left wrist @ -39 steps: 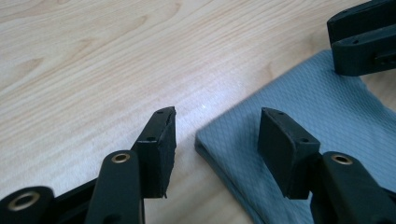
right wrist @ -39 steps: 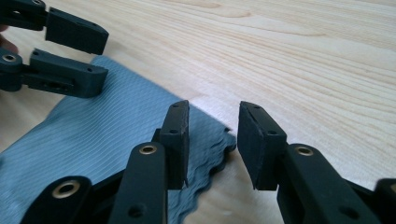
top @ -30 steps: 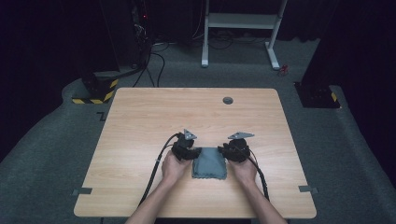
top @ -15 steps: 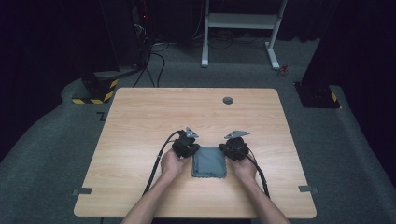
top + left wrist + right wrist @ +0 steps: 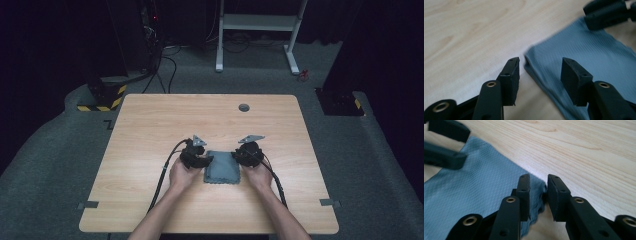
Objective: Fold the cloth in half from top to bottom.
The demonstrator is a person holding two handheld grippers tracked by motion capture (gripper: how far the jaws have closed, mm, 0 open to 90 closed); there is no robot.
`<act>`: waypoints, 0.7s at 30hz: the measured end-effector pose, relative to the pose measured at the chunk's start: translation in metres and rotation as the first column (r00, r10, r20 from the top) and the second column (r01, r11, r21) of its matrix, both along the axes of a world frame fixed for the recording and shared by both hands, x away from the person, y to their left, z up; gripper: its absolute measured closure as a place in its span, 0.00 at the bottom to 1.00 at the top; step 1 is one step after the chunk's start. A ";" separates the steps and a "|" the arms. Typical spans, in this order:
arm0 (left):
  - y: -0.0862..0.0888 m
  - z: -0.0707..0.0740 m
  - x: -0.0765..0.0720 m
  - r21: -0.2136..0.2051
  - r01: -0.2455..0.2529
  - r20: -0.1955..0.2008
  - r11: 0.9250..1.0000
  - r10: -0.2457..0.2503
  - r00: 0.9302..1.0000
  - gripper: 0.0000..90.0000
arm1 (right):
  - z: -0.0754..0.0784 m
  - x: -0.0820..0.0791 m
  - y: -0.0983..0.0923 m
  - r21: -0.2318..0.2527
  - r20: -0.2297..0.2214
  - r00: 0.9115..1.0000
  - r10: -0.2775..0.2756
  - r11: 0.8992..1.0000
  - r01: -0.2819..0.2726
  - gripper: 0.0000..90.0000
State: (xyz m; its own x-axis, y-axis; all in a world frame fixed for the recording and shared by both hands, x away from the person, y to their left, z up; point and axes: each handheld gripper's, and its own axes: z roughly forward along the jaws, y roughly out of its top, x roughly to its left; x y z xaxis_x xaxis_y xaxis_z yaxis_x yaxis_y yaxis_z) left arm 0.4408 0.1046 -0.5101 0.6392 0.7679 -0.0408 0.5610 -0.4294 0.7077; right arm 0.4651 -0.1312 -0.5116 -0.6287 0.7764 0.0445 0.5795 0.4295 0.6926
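Left tool (image 5: 196, 156): jaws spread, having just been opening; the corner of the folded blue-grey cloth (image 5: 222, 168) lies between them, untouched by either pad. The cloth lies flat on the wooden surface (image 5: 150, 130), between the two tools. Right tool (image 5: 246, 153): jaws narrowly apart, also just opened, straddling the cloth's edge, which sits in the gap without being pinched.

The left black two-jaw gripper (image 5: 198, 159) and the right black two-jaw gripper (image 5: 243, 154) each carry a grey three-cornered plate on top; brass-coloured rivets sit in the jaw arms; flat rectangular pads (image 5: 510, 77) have small screw holes; black cables trail back; forearms are bare.
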 end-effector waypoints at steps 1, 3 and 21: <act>0.001 0.000 -0.004 0.006 0.000 -0.001 1.000 0.000 1.000 0.55 | 0.000 -0.004 -0.001 0.001 0.002 1.000 0.001 1.000 -0.001 0.80; 0.005 0.000 -0.013 0.018 0.008 -0.004 1.000 -0.008 1.000 0.54 | 0.000 -0.009 -0.002 0.003 0.004 1.000 0.005 1.000 -0.005 0.79; 0.061 0.001 -0.058 -0.091 -0.079 0.058 0.993 0.084 0.995 0.48 | 0.007 -0.059 -0.064 0.070 0.064 0.996 -0.062 0.996 0.057 0.70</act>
State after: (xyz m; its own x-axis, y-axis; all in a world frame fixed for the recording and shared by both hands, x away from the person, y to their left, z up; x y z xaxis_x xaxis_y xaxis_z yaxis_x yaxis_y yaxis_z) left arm 0.3828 0.1657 -0.5091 0.5783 0.8126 -0.0729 0.5454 -0.3185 0.7753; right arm 0.4057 -0.1953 -0.5043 -0.5849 0.8090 0.0587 0.5548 0.3462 0.7566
